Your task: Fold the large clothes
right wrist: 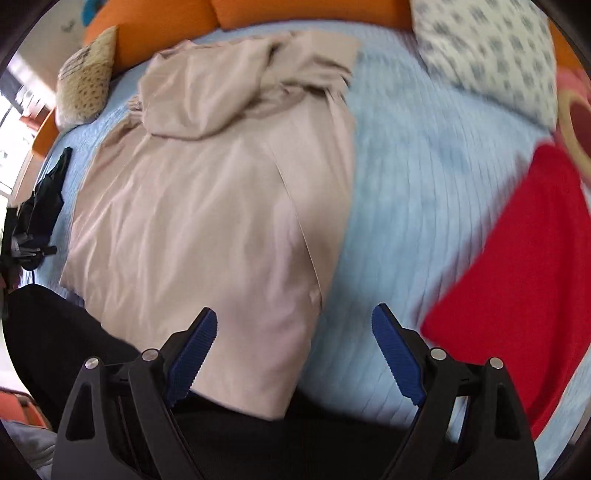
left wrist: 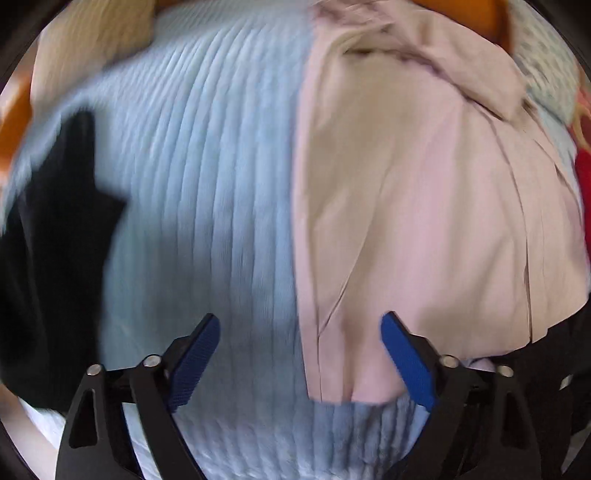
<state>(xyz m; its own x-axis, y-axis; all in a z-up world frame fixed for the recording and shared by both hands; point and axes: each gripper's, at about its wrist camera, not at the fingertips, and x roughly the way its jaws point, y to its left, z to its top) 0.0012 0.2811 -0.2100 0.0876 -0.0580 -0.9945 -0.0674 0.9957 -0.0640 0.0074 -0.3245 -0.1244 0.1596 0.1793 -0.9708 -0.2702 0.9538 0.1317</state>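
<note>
A large beige garment lies spread lengthwise on a light blue ribbed bedspread, its top bunched at the far end. In the left wrist view the garment fills the right half. My left gripper is open and empty, hovering over the garment's near left corner. My right gripper is open and empty, hovering over the garment's near right edge. Both views are motion-blurred.
A red cloth lies at the right on the bedspread. A black garment lies at the left; it also shows in the right wrist view. A patterned white pillow, a tan pillow and an orange headboard stand at the far end.
</note>
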